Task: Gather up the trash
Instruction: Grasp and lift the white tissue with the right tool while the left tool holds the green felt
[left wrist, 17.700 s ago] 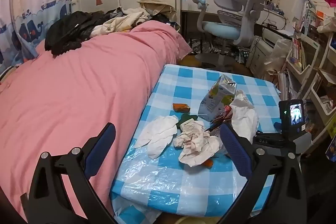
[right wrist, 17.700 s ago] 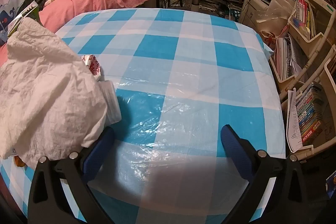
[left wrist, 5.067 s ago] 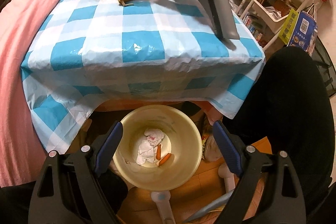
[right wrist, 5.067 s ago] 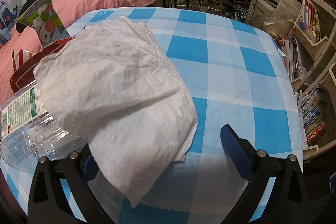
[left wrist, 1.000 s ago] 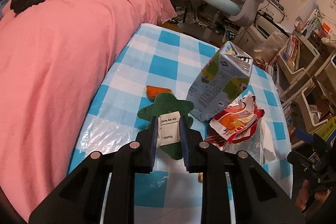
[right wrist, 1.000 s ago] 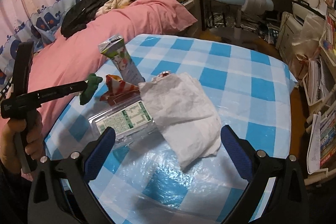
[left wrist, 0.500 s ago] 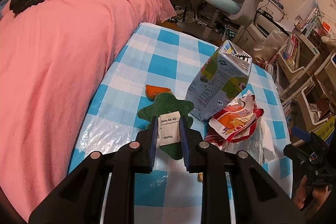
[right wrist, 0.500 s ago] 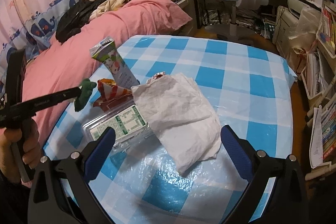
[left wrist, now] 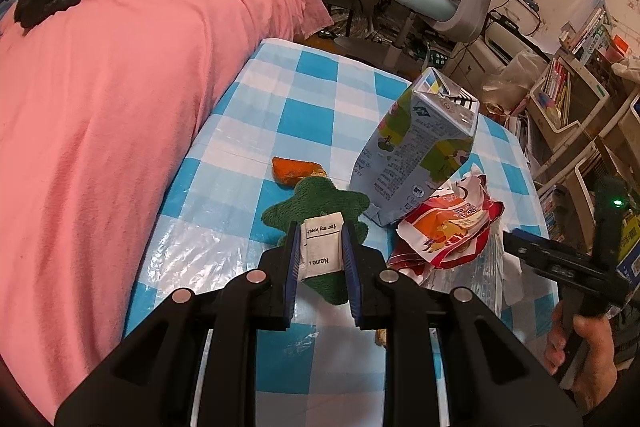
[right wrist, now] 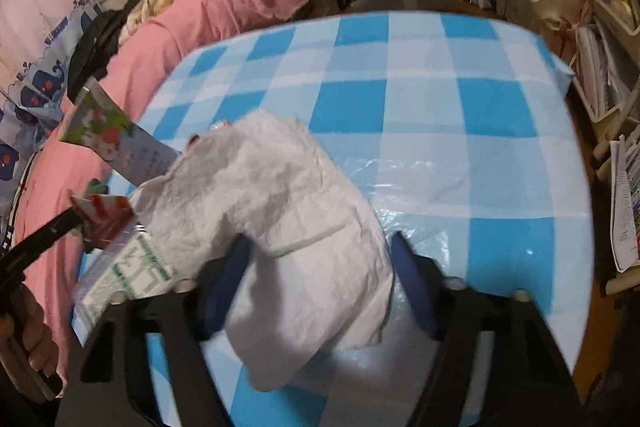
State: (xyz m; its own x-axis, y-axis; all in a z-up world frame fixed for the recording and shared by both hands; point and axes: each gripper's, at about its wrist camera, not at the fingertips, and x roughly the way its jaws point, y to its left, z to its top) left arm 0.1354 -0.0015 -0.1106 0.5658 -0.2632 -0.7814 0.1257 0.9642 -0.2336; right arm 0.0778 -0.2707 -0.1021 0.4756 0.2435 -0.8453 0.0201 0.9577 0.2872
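trash lies scattered on the table under a blue-and-white checked plastic cloth, beside a bed with a pink cover.

left wrist view: the left gripper is clamped nearly shut on a green plush toy at its white label, its blue pads pressing both sides. behind the toy lies an orange scrap. a drink carton stands tilted, its base beside the toy, its top closed; what it holds cannot be told. a crumpled red-and-orange snack wrapper lies against the carton's foot, partly over clear plastic. at the right edge a hand holds the handle of the right gripper.

right wrist view, blurred: the right gripper has just been closing, and its jaws stand about half open astride a crumpled white paper towel lying between them; whether the pads touch it cannot be told. the towel covers part of a flattened clear plastic bottle with a green label. left of it sit the snack wrapper and the carton. the other hand shows at the left edge.
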